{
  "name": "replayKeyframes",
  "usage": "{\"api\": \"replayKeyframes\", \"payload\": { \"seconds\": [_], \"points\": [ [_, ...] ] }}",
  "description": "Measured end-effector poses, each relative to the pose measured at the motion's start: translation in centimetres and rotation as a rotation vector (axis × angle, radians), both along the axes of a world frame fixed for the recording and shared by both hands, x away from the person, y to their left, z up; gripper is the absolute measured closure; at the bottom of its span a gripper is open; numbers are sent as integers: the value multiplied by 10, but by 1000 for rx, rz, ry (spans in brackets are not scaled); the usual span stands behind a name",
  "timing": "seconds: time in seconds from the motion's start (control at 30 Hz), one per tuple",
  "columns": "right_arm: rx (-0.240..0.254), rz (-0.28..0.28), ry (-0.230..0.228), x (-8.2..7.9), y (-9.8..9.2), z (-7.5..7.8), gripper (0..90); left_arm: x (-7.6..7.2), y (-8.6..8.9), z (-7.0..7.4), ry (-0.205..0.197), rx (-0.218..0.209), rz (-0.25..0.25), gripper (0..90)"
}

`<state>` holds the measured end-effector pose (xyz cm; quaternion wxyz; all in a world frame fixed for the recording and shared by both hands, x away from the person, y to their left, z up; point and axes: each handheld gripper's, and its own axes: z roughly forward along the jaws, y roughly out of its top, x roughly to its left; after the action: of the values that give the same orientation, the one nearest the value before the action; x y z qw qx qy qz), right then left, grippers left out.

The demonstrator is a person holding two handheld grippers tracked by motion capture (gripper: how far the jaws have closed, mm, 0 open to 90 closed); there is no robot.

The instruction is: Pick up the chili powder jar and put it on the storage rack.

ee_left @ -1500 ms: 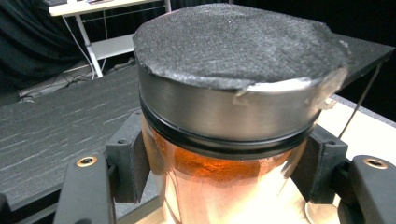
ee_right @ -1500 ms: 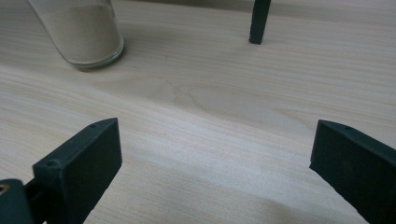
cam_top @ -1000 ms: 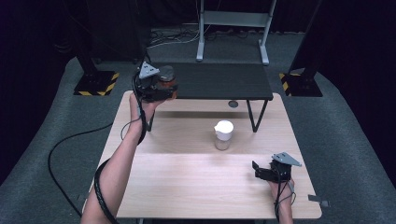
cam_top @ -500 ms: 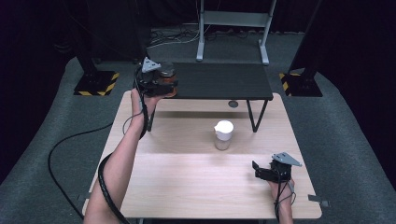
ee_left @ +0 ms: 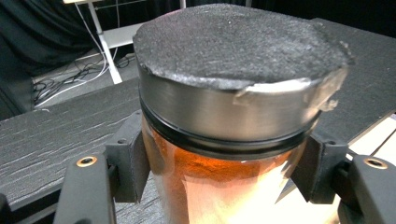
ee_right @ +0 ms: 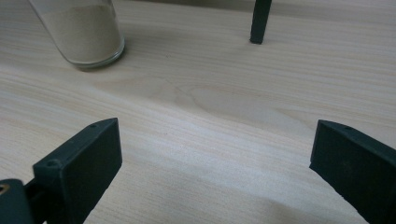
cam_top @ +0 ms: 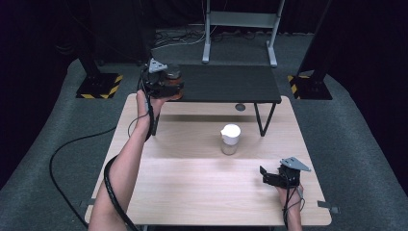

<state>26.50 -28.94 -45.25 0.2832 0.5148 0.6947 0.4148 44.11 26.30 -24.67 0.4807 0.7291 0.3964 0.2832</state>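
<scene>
1. Tabletop (cam_top: pixel 192 192) — light wood, with a low black shelf (cam_top: pixel 226 84) standing across its far edge on thin legs.
2. Left gripper (cam_top: pixel 169 87) — held out at arm's length over the shelf's left end, its jaws clamped on either side of the jar.
3. Right gripper (cam_top: pixel 266 175) — low over the near right part of the tabletop, jaws spread wide with nothing between them.
4. Jar of orange powder (ee_left: pixel 224 140) — upright, with a dark metal lid, at the left end of the shelf; whether its base rests on the shelf cannot be told.
5. White-lidded jar (cam_top: pixel 230 138) — holds pale powder and stands alone mid-tabletop, well apart from both grippers.
</scene>
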Motion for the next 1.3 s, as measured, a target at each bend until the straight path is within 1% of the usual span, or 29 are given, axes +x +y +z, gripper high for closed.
{"api": "replayKeyframes", "payload": {
  "seconds": [0.13,0.37,0.8,1.0,1.13,1.17,1.2,1.23,1.27,1.3],
  "points": [
    [-1,0,0,0,0,0,12,3,0,-1,8,-1,5,318],
    [0,0,0,0,0,0,12,5,4,-3,14,-20,1,318],
    [0,0,-1,0,0,0,12,6,5,-2,18,-20,-7,318],
    [0,0,-3,0,0,0,12,6,5,0,24,-10,-7,318],
    [1,0,-3,-1,0,0,12,7,4,3,37,-7,-6,314],
    [1,0,-3,-1,0,0,12,7,4,3,37,-7,-6,303],
    [1,0,-3,-1,0,0,12,8,6,4,48,-17,-10,303],
    [0,0,-4,-1,0,0,12,10,7,5,62,-26,-13,257],
    [0,0,-4,-1,0,0,12,10,7,7,73,-27,-10,257],
    [0,0,-3,-1,0,0,12,9,7,8,78,-22,-11,211]
  ]
}}
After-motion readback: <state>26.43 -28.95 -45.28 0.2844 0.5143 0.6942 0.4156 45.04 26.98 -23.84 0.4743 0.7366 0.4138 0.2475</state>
